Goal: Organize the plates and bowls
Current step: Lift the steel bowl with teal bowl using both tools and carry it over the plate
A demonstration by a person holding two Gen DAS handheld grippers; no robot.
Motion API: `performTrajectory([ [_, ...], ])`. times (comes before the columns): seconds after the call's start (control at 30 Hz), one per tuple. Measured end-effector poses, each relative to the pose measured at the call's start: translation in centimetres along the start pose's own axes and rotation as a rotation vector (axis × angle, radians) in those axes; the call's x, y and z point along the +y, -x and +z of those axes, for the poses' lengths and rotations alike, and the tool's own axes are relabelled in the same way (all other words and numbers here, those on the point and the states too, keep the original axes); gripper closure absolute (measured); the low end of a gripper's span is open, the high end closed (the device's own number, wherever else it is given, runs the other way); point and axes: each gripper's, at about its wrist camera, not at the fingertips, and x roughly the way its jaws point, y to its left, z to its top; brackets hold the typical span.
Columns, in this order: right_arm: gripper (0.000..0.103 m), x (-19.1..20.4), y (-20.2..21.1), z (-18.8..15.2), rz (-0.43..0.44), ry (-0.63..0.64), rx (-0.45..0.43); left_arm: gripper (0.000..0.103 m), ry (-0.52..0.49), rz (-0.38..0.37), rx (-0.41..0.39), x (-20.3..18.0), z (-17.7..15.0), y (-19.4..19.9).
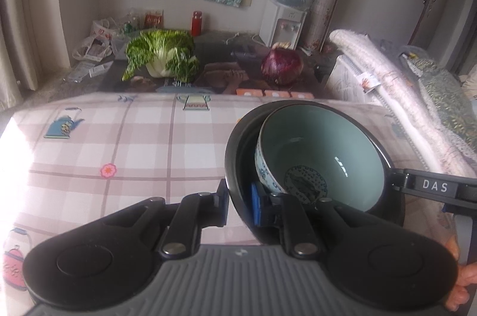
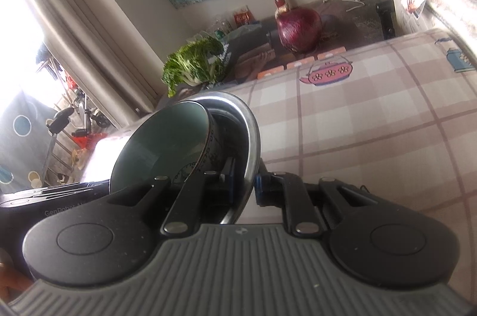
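With the teal bowl (image 1: 322, 158) nested in the metal bowl (image 1: 238, 155), its rim is pinched at nine o'clock by the left tool (image 1: 238, 196) and three o'clock by the right tool (image 2: 244, 181), above the counter (image 1: 119, 143); placement remains.

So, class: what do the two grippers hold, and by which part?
Both clamp the rim of the dark outer bowl, left gripper and right gripper at opposite sides; the patterned bowl sits inside.

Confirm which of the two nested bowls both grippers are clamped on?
The outer dark metal bowl: the left gripper and right gripper each pinch its rim. The celadon bowl with the blue-patterned outside just sits tilted inside it, ungripped.
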Motion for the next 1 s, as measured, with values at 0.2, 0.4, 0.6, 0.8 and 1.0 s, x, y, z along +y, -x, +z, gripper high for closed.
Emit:
performTrajectory([
  [0.2,0.09,2.5,5.0,-1.3,0.004,0.016,-0.014,0.089,0.004,-0.016,-0.028,-0.5,-1.1,5.2],
  [0.4,0.089,3.6,8.8,-5.1,0.023,-0.002,0.027,0.09,0.011,-0.016,-0.013,-0.5,-4.8,9.2],
  [0.6,0.089,4.4,11.0,-10.0,0.022,-0.013,0.08,0.091,0.034,-0.004,0.01,0.0,-9.1,11.4],
  [0.8,0.089,4.9,11.5,-13.7,0.0,-0.004,0.12,0.091,0.056,0.007,0.037,0.5,-12.1,11.9],
  [1.0,0.089,4.0,10.7,-15.6,-0.012,-0.028,0.125,0.091,0.064,-0.002,0.046,0.9,-14.0,11.4],
])
